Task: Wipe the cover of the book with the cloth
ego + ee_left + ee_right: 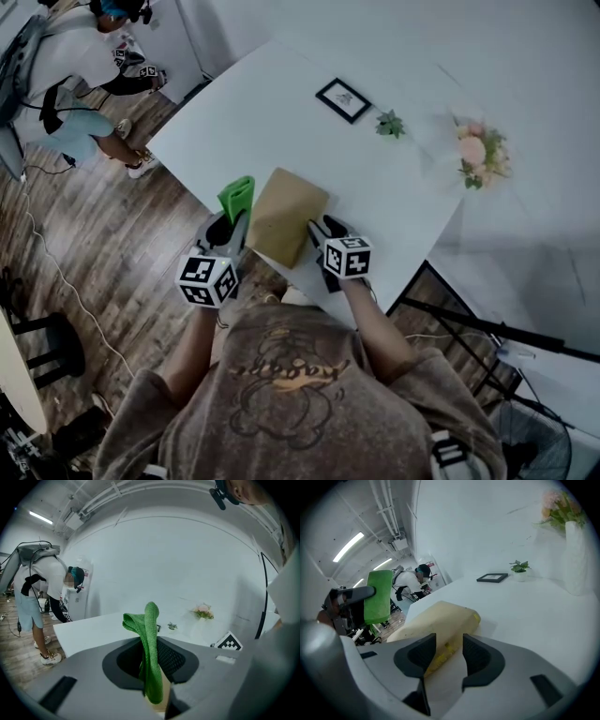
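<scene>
Fingers of the left gripper (232,225) clench the cloth (236,195), held upright, ready for wiping; those of the right gripper (322,232) stand apart astride the book (286,214), probably to steady it. It lies at the white table's (281,103) near edge, with wood floor (112,253) to the left.

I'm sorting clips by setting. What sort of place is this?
Likely a studio or lab staged as a room: a white table dressed with a frame and flowers as props, and bare ceiling pipes overhead.
</scene>
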Demonstrator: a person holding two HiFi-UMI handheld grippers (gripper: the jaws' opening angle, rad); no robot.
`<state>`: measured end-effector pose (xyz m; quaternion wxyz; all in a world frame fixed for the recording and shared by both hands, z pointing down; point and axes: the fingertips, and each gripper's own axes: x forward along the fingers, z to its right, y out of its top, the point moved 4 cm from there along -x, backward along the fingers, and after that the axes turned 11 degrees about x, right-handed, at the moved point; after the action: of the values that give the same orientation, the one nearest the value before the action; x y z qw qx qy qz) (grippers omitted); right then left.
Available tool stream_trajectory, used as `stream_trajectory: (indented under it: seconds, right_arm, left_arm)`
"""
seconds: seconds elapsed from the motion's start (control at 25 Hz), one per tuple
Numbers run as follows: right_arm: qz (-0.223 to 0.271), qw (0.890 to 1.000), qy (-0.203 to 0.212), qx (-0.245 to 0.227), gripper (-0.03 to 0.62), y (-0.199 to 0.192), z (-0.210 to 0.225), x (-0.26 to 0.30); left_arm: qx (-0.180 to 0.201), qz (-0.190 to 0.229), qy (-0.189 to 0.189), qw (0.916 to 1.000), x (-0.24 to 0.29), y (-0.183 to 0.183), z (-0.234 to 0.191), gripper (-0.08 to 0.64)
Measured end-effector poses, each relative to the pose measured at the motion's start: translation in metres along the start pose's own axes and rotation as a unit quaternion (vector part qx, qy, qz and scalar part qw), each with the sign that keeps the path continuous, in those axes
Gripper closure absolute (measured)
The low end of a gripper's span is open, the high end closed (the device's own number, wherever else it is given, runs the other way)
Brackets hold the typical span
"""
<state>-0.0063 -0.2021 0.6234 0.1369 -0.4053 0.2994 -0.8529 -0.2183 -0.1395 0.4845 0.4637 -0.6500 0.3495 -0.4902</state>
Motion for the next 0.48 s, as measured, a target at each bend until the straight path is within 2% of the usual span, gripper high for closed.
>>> stream_trajectory:
  seconds: [0.28, 0.48]
  right_arm:
    - [-0.009, 1.000, 0.009, 0.028, 0.412, -0.004, 0.004, 0.003]
    - [-0.004, 0.999, 0.013, 0.043, 0.417, -0.006, 0.005, 0.003]
  left_arm:
    - [0.005, -0.021, 0.002, 0.9998, 0.012, -0.010, -0.014, 0.491]
    - [0.030, -0.033, -0.002, 0.9990, 0.033, -0.010, -0.025, 0.491]
